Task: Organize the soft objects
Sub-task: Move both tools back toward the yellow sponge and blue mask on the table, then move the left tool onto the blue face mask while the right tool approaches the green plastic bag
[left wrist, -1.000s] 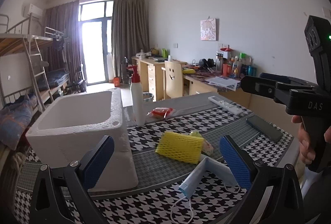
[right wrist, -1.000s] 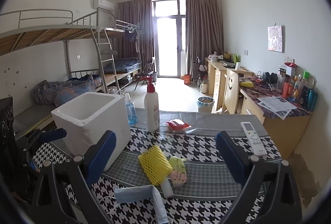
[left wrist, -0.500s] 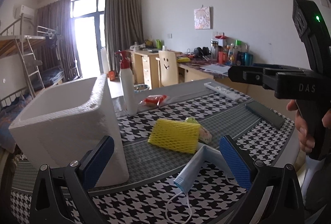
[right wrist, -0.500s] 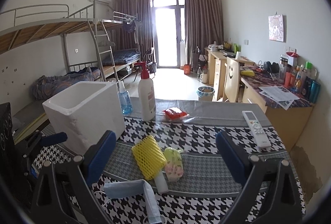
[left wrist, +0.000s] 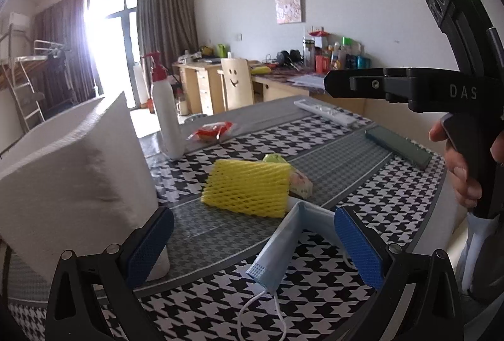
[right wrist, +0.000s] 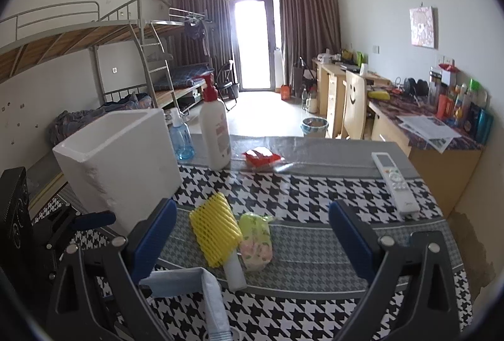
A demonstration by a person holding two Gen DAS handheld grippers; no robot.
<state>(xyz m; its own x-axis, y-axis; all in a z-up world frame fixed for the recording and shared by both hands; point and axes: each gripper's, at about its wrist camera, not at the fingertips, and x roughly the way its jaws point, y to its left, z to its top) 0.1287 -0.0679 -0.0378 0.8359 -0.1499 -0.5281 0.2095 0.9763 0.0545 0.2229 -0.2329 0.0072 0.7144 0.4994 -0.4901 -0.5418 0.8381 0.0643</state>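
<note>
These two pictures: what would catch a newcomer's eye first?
Probably the bright yellow foam net sleeve mid-table on the black-and-white houndstooth cloth, with a folded light-blue face mask in front of it. Left of them stands a big white foam box.

White pump bottle (right wrist: pixel 215 133) with red top upright at table's far edge — blue spray bottle (right wrist: pixel 180 138) just left of it. Red packet (right wrist: pixel 261 156) to its right. White remote (right wrist: pixel 395 182) along right side. Dark phone (left wrist: pixel 398 146) near remote.
</note>
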